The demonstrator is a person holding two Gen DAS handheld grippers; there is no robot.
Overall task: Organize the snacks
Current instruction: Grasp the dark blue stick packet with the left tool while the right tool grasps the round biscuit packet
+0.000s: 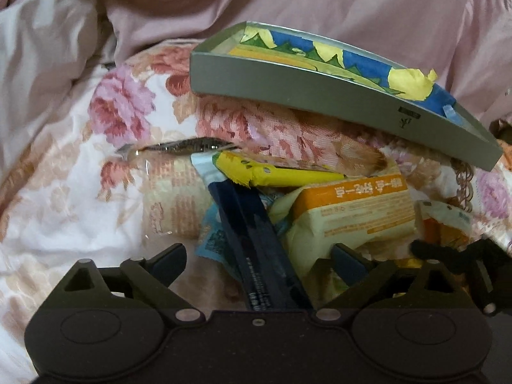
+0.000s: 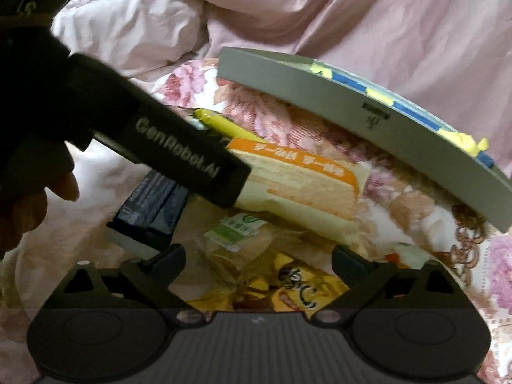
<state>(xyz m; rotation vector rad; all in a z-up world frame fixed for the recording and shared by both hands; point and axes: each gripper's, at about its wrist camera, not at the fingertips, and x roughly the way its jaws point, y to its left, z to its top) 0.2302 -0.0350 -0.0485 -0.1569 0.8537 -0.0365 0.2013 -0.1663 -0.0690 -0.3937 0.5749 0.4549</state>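
Bed w/ a floral quilt (image 1: 128, 105) and a pink blanket (image 1: 320, 3) bunched up behind; that's my work surface, soft and lumpy, so nothing sits flat. The grey tray (image 1: 288, 86) is on a hump of quilt, tilted, near edge toward me. It has a blue-and-yellow packet (image 1: 352, 60) in it, so I take it as the place snacks go.

The rest of the snacks are heaped just below the tray: dark blue box (image 1: 256, 240) leaning on the pile, yellow stick pack (image 1: 281, 172) across its top, orange-and-cream cake pack (image 1: 352, 211) beside them, a clear wrapper (image 1: 172, 198) to the left.

My left tool (image 1: 259, 256) is spread wide, nothing in it, straddling the blue box; prob. lined up to take that one since it sticks out most.

My right tool (image 2: 259, 256) is also wide and empty, hanging over a green-label biscuit pack (image 2: 236, 233) and a yellow bag (image 2: 288, 288).
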